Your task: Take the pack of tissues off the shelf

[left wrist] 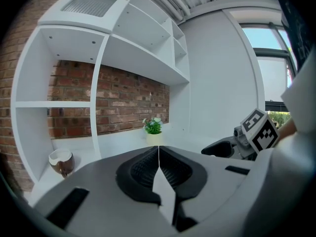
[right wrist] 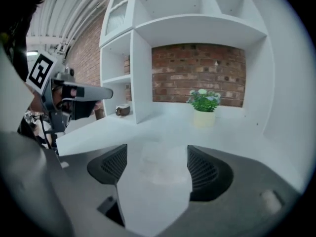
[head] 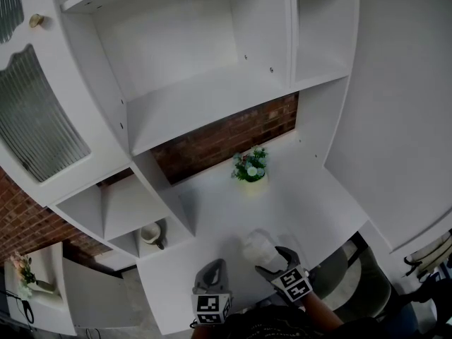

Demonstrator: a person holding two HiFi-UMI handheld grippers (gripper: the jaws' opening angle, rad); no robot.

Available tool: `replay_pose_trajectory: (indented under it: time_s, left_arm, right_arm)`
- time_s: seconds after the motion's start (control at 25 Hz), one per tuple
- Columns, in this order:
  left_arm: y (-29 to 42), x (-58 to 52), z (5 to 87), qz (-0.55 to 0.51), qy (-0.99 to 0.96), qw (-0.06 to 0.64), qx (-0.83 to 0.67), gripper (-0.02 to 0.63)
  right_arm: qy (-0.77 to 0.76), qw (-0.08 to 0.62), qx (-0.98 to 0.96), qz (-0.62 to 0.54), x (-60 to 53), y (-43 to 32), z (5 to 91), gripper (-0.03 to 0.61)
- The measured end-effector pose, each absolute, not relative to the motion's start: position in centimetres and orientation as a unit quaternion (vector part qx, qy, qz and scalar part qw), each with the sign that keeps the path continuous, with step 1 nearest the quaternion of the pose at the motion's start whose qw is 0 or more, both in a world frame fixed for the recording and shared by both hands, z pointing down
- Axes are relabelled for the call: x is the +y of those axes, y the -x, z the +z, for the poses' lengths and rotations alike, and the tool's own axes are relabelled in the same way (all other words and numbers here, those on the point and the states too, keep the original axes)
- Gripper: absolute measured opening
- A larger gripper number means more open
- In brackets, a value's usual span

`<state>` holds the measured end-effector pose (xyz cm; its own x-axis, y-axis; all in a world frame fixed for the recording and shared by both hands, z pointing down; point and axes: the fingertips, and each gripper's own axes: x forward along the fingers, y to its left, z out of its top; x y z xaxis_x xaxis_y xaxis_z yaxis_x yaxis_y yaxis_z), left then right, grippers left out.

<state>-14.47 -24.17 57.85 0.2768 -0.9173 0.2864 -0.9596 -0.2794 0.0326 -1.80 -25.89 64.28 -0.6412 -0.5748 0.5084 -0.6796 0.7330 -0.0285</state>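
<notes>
1. Lying on the white counter, the pack of tissues sits between the right gripper's fingers. They stand wide apart, neither pad pressing on it.
2. Left gripper: fingers closed together, nothing between them.
3. Well beyond the right fingers: a small potted plant, near the brick wall.
4. Left of the left fingers: a mug in the lowest shelf compartment.

White counter — potted plant, pack of tissues, mug
</notes>
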Motion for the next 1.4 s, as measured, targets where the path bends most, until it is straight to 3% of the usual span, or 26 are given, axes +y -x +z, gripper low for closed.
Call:
replay_pose_trajectory:
  time_s: [0.24,0.48,0.64,1.04,1.4]
  left_arm:
    - [15.0,-24.2,57.6,0.093,-0.789,0.107,-0.598,0.011]
    - [15.8,-24.3,57.6,0.081,-0.782,0.115,-0.608,0.011]
    - [15.1,-24.3,57.4,0.08,-0.786,0.112,-0.603,0.011]
    - [14.7,-24.2,57.3,0.075,-0.789,0.112,-0.6,0.011]
    - [14.5,-24.1,57.4,0.077,-0.792,0.11,-0.596,0.011]
  right_arm:
    - [-0.454,0.133,-0.871,0.135,-28.3,-2.2,59.4,0.371]
    - [-0.468,0.094,-0.869,0.129,-28.2,-3.9,56.9,0.367]
    - [-0.472,0.099,-0.869,0.114,-27.8,-3.7,56.4,0.244]
    - [-0.496,0.132,-0.854,0.085,-27.2,-4.4,57.6,0.024]
    - [-0.506,0.133,-0.848,0.079,-26.9,-4.8,57.6,0.005]
